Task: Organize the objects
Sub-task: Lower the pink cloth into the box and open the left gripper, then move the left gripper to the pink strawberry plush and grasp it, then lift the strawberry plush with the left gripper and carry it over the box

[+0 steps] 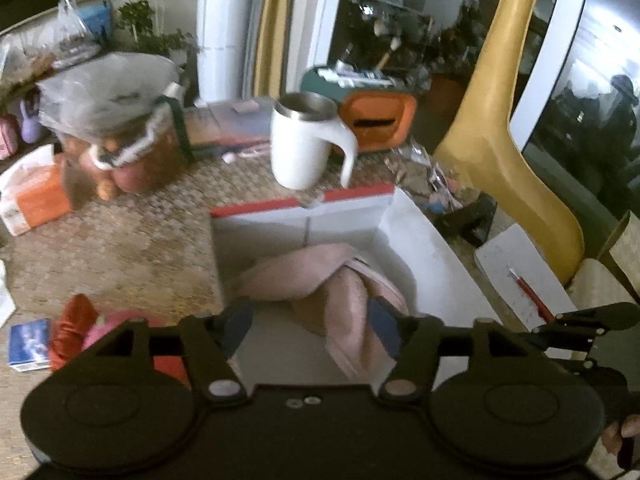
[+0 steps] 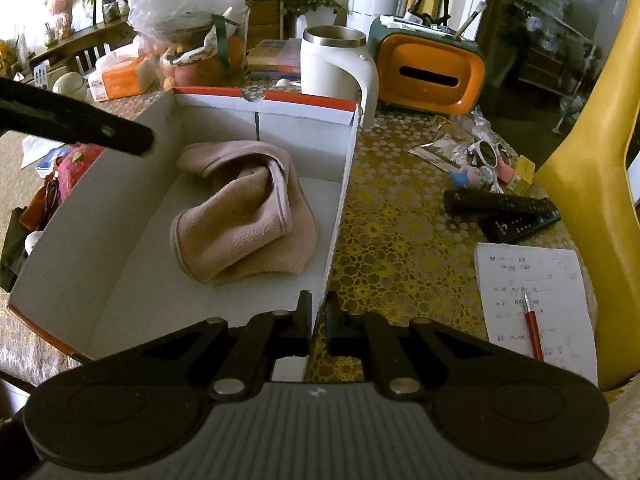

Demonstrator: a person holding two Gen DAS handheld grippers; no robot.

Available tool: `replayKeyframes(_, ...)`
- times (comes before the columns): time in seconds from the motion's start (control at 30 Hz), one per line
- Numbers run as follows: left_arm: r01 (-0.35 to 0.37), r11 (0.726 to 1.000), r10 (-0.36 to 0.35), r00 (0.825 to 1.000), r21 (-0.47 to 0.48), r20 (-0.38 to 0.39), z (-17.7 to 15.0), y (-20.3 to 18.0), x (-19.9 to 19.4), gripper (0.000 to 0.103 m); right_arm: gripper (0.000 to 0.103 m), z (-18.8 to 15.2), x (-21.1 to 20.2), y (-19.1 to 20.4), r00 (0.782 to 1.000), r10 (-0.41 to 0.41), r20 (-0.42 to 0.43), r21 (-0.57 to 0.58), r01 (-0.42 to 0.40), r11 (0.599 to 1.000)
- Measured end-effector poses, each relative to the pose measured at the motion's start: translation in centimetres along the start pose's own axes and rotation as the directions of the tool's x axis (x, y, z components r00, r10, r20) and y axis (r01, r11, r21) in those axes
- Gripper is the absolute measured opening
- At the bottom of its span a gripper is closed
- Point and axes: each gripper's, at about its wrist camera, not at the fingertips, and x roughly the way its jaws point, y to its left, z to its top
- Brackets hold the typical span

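Note:
A white cardboard box (image 1: 420, 240) with a red rim stands on the patterned tablecloth, and a crumpled pink towel (image 1: 312, 276) lies on its floor. My left gripper (image 1: 312, 320) hovers over the near part of the box, open, with the towel below its blue pads and nothing gripped. In the right wrist view the same towel (image 2: 248, 216) rests mid-box (image 2: 100, 220). My right gripper (image 2: 319, 304) is shut on the box's thin right wall at its near end. A black finger (image 2: 80, 128) of the left gripper reaches in from the upper left.
Behind the box stand a white steel-lined mug (image 2: 332, 64) and an orange tissue holder (image 2: 428, 76). To the right lie two black remotes (image 2: 504, 208), sunglasses (image 2: 488, 152), a notepad (image 2: 528, 272) with a red pen (image 2: 534, 328), and a yellow chair (image 2: 592, 180). A fruit bag (image 2: 192, 40) stands back left.

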Motion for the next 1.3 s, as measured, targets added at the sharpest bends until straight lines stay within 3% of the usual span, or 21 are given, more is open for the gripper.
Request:
replayKeyframes(0.2,-0.044,0.999,0.045,0.998,-0.026,0.038,-0.5,2.5,-2.3,0.075,0.006,0.1,-0.1,0.3,1.0,-0.004,-0.004,-0.008,0.004,1.0)
replayKeyframes(0.43,-0.108,0.992,0.112,0.992,-0.071,0.062,-1.2,5.7,-3.9,0.102,0.006,0.0,0.0,0.5,1.0,-0.002,-0.007,-0.014,0.002,1.0)
replayKeyframes(0.8,-0.156,0.984,0.16,0.986,-0.084,0.044,-2.9,9.4,-2.1,0.102,0.006,0.0,0.0,0.7,1.0,-0.005,-0.016,-0.023,0.004,1.0)
replayKeyframes(1.3,-0.175,0.985,0.175,0.984,0.002,-0.022,-5.4,11.8,3.1,0.102,0.006,0.1,0.0,0.8,1.0,-0.002,-0.023,-0.034,0.001,0.999)
